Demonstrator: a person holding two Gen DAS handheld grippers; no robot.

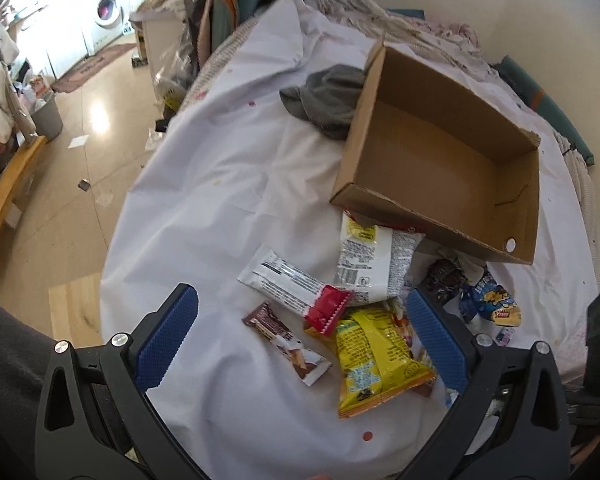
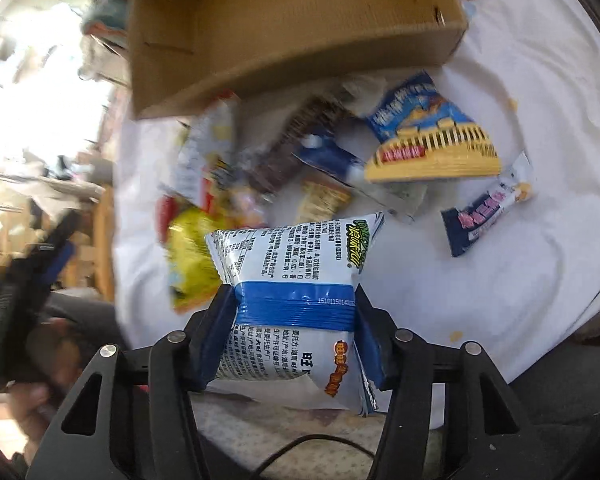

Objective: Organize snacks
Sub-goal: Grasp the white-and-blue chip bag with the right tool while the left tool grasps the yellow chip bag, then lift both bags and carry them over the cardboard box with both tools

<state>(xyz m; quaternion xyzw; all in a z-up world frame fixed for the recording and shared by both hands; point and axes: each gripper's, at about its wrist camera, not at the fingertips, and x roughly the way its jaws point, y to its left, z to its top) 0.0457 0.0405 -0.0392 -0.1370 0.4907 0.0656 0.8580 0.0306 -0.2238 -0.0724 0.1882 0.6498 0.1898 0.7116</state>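
The right gripper (image 2: 296,312) clamps a white-and-blue snack bag (image 2: 296,280) between its pads, above the near edge of the white sheet (image 2: 520,280). The left gripper (image 1: 300,332) hangs with jaws wide apart and nothing between them over a yellow snack bag (image 1: 372,360) and a red-ended bar (image 1: 296,284). The empty cardboard box (image 1: 440,152) lies just beyond the pile of snacks.

snack pile (image 2: 236,176) motion-blurred, labels unreadable
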